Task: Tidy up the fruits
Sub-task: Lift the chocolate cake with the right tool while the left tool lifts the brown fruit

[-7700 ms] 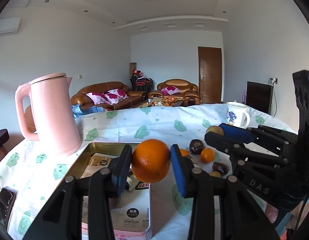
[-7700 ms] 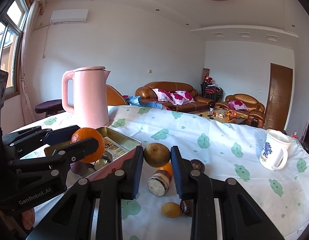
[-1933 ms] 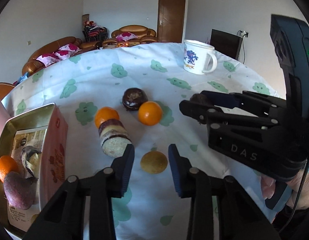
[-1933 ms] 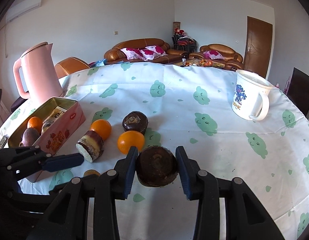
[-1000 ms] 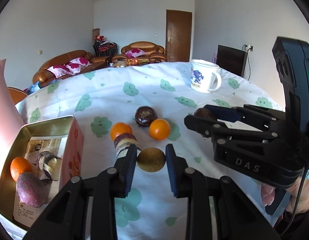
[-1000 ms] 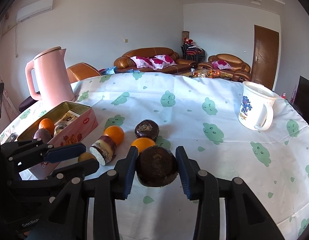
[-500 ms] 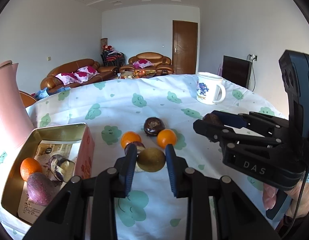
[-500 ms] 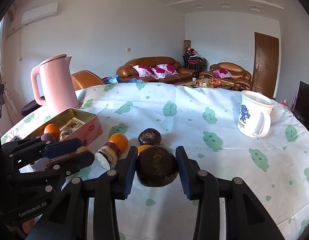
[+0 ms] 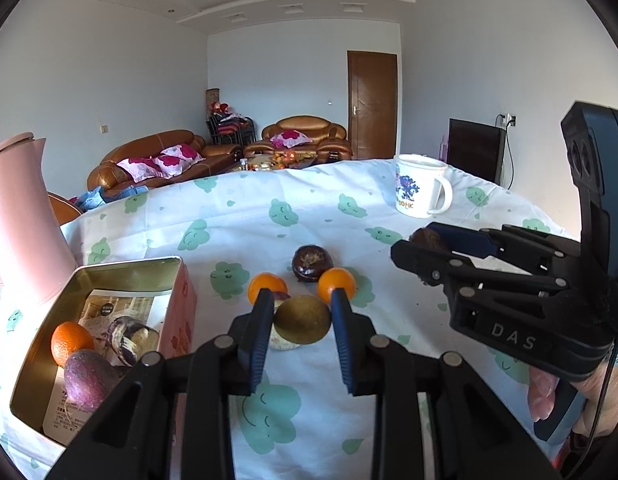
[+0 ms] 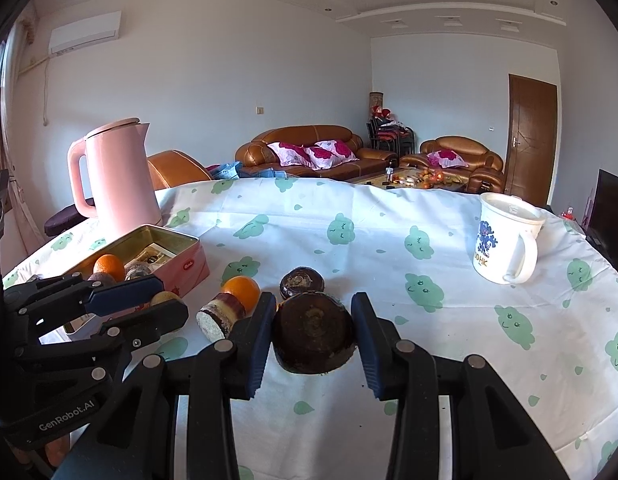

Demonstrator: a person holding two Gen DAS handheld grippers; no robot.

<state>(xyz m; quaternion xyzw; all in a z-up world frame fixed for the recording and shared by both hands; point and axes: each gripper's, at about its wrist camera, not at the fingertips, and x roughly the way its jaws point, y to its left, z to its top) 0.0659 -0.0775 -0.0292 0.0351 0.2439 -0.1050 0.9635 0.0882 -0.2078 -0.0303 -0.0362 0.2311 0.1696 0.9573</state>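
**Both grippers hold fruit above the table**

The left gripper [image 9: 302, 316] is clamped on a round golden-brown fruit [image 9: 302, 319]; its blue pads press on the fruit's left and right sides, at a narrow spread. The fruit is held above the tablecloth [image 9: 245, 216], in front of the loose fruit and just right of the tin. The right gripper [image 10: 313, 330] is closed on a dark brown fruit [image 10: 313, 334], squat and flattened, with its round flat face turned toward the camera and its broad axis lying across the jaws. It too is held off the cloth, near the table's middle.

On the cloth beyond the grippers lie two small oranges [image 9: 262, 286] [image 9: 336, 282], a second dark brown fruit [image 9: 311, 262] between and behind them, and a short purple-skinned cylinder [image 10: 221, 314] with a pale cut end, lying on its side, its long axis pointing toward the near-left.

The pink tin [image 9: 109, 276] sits open at the left, its long side running away from the viewer. Inside are an orange [image 9: 71, 340], a purple oval fruit [image 9: 87, 376] and a cut purple piece [image 9: 129, 340], over printed paper; the far half of the tin shows bare paper. A pink kettle [image 10: 117, 176] stands just behind the tin, and a white mug [image 10: 505, 240] stands well apart at the right. Open cloth stretches between the fruit cluster and the mug.
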